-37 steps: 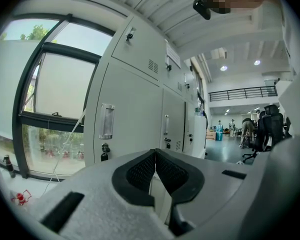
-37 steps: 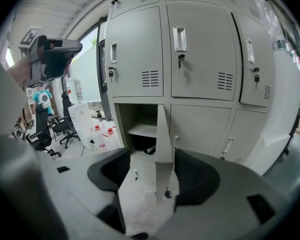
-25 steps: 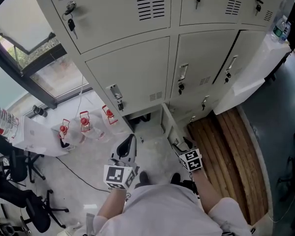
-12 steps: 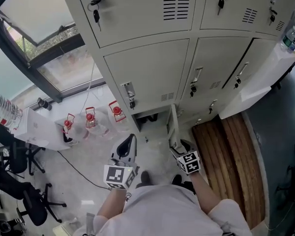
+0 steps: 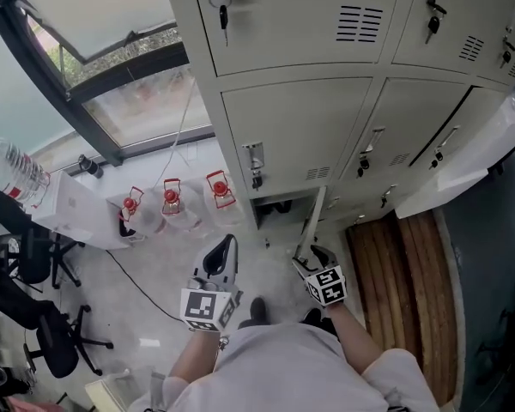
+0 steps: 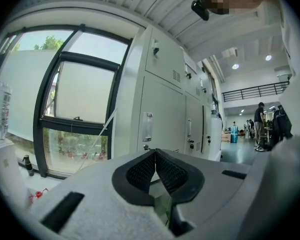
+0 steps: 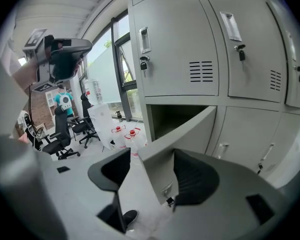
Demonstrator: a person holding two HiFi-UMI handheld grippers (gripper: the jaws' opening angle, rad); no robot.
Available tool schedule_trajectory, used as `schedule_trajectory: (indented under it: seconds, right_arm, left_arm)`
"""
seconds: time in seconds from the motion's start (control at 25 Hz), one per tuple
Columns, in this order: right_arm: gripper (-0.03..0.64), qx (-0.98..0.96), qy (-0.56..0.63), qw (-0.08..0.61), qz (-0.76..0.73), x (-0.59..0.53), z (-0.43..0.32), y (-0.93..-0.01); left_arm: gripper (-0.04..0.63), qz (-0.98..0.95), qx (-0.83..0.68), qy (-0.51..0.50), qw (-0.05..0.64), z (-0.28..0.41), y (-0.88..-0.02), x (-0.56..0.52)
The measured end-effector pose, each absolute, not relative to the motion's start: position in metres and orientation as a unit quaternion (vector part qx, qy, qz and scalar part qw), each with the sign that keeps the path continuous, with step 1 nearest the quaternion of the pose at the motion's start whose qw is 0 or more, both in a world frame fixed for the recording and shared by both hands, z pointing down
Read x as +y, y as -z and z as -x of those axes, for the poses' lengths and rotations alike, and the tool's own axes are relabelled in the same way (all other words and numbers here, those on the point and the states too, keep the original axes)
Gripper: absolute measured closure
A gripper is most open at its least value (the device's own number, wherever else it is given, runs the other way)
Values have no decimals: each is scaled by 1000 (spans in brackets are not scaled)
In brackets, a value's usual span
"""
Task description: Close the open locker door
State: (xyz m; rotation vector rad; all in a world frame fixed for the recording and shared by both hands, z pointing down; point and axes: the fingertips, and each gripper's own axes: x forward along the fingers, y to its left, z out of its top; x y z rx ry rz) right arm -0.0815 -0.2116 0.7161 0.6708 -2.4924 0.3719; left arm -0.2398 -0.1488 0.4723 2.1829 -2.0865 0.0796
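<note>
The grey lockers (image 5: 326,75) fill the top of the head view. One bottom-row compartment (image 5: 283,206) stands open, and its door (image 5: 312,224) juts out towards me, seen nearly edge-on. My right gripper (image 5: 313,256) is at that door's free edge. In the right gripper view the open door (image 7: 190,129) runs between the parted jaws, and the right gripper (image 7: 151,156) is open around its edge. My left gripper (image 5: 226,251) hangs left of the door, over the floor. In its own view the left gripper (image 6: 155,153) is shut with nothing in it.
Three water jugs with red caps (image 5: 172,200) stand on the floor left of the open compartment, below a window (image 5: 112,50). A white table (image 5: 77,217) and office chairs (image 5: 43,350) are at the left. A wooden platform (image 5: 412,273) lies at the right.
The door has swung in towards the lockers, with my right gripper following it. The head view has shifted, so the lockers sit further right. The left gripper has held still.
</note>
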Motion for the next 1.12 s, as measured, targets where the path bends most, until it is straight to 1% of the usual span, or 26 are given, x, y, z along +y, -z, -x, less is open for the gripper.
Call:
schedule_trajectory:
  seconds: [1.12]
  right_arm:
    - [364, -938, -117, 270, -186, -244, 208, -716]
  left_arm:
    - [586, -653, -755, -27, 64, 350, -475, -132]
